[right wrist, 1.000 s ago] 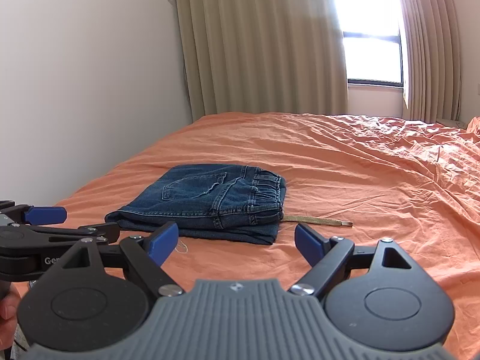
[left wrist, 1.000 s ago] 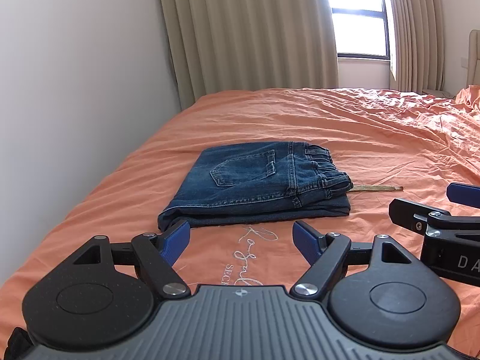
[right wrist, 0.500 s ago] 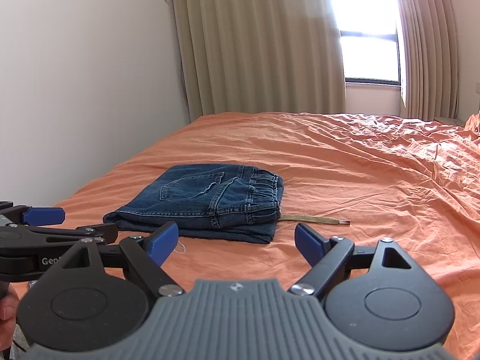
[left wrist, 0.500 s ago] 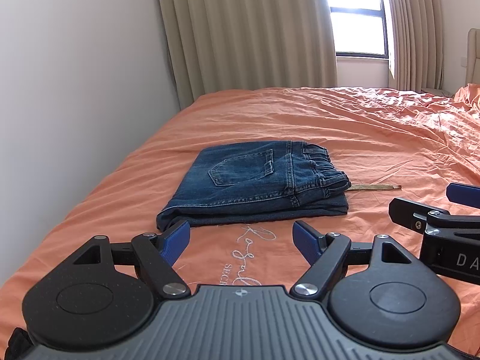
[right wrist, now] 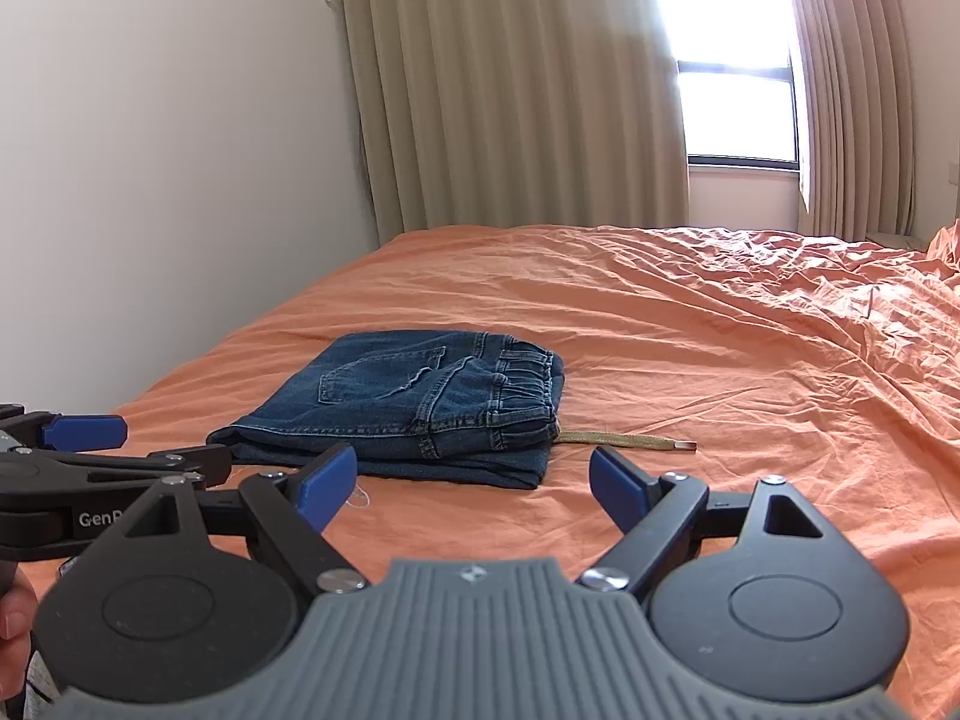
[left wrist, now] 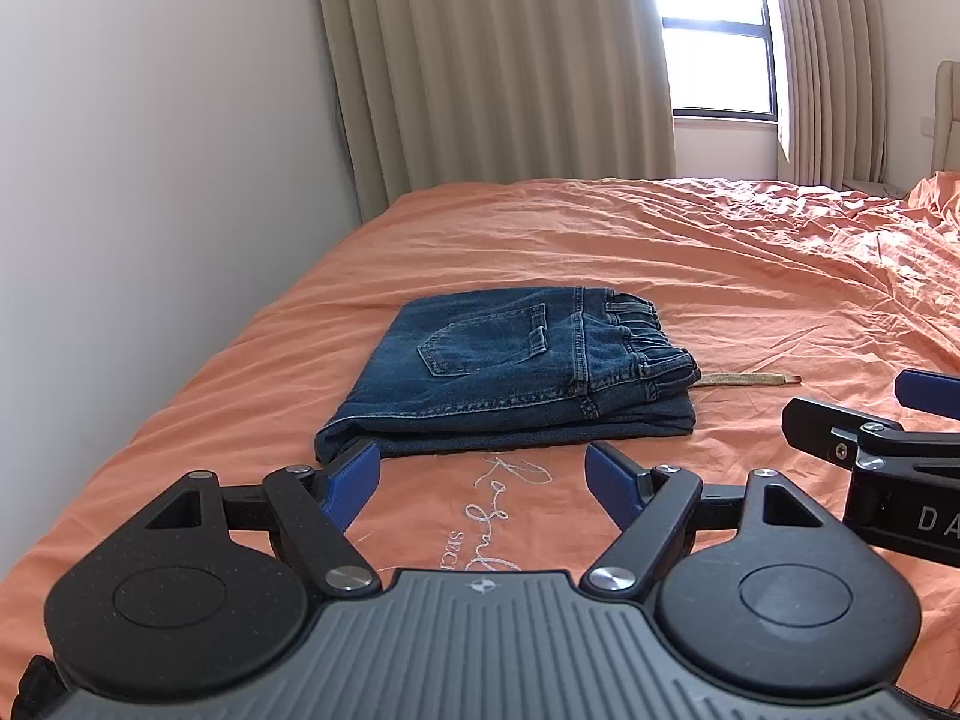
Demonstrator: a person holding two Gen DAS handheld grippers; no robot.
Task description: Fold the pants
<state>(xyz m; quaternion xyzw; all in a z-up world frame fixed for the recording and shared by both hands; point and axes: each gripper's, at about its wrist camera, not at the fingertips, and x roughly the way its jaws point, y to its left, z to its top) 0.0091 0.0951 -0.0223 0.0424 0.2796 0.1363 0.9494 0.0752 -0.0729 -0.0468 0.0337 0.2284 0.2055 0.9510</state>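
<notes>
Lying folded on bed [left wrist: 690,240]: jeans [left wrist: 510,372], drawstring [left wrist: 744,380] beside; both claws, left claw [left wrist: 483,480] and right claw [right wrist: 474,483], released, empty.

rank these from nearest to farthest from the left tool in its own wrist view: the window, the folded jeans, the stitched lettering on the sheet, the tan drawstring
1. Stitched lettering: on the sheet, between the open left tool's fingertips.
2. Folded jeans: just ahead, center.
3. Tan drawstring: ahead and right, trailing from the waistband.
4. Window: on the far wall, behind the curtains.

orange bedsheet [left wrist: 690,252]; beige curtains [left wrist: 498,60]; bright window [left wrist: 714,69]; white wall [left wrist: 150,150]
</notes>
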